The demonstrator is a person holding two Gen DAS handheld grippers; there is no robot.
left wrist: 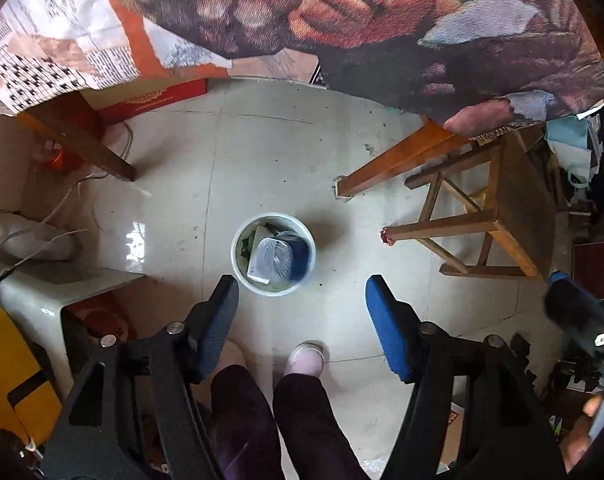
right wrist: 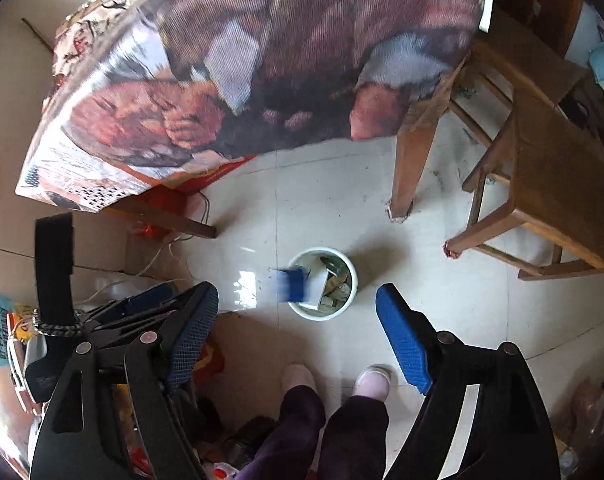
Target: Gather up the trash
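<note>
Right wrist view: blurred blue box (right wrist: 292, 285) over bin (right wrist: 352, 280), beyond empty, wide-open right claw (right wrist: 298, 334).

Both wrist cameras look steeply down from well above, sharing the floor bin (left wrist: 273, 253) (right wrist: 323, 284).

Lived-in home room: pale tiled floor (left wrist: 286, 152), wooden table legs (left wrist: 398, 160) under newspaper-covered tabletop (left wrist: 342, 20), wooden stool (left wrist: 494, 216), small white wastebasket (left wrist: 273, 254), loose cables (left wrist: 42, 232), clutter along edges.
</note>
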